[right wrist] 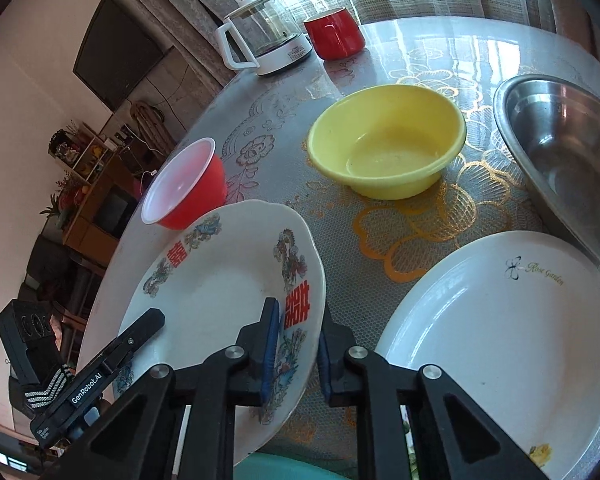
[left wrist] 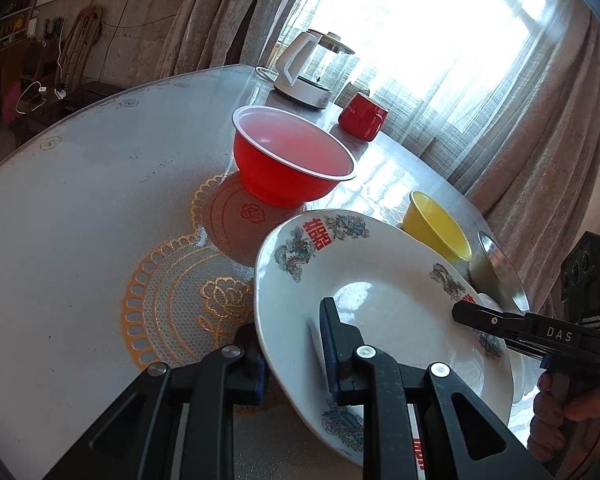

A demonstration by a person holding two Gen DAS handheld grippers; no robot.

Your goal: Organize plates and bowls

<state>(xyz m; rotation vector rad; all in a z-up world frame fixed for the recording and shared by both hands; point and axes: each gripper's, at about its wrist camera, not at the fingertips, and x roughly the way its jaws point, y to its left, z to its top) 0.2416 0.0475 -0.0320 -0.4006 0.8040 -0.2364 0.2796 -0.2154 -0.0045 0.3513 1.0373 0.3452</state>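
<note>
A white plate with red characters and dragon motifs (left wrist: 384, 292) (right wrist: 220, 288) is held tilted over the table between both grippers. My left gripper (left wrist: 290, 320) is shut on its near rim, one pad on top and one beneath. My right gripper (right wrist: 300, 312) is shut on the opposite rim next to a red character; it shows in the left wrist view (left wrist: 466, 312). The left gripper (right wrist: 156, 318) reaches in from the lower left of the right wrist view. A red bowl (left wrist: 292, 156) (right wrist: 188, 188), a yellow bowl (left wrist: 436, 224) (right wrist: 388, 140) and a plain white oval plate (right wrist: 500, 328) stand on the table.
A steel basin (right wrist: 560, 144) (left wrist: 500, 268) sits at the right, beyond the oval plate. A glass kettle (left wrist: 312, 68) (right wrist: 268, 36) and a red mug (left wrist: 362, 116) (right wrist: 334, 36) stand at the table's far edge by the curtain. A person's hand (left wrist: 560, 416) holds the right gripper.
</note>
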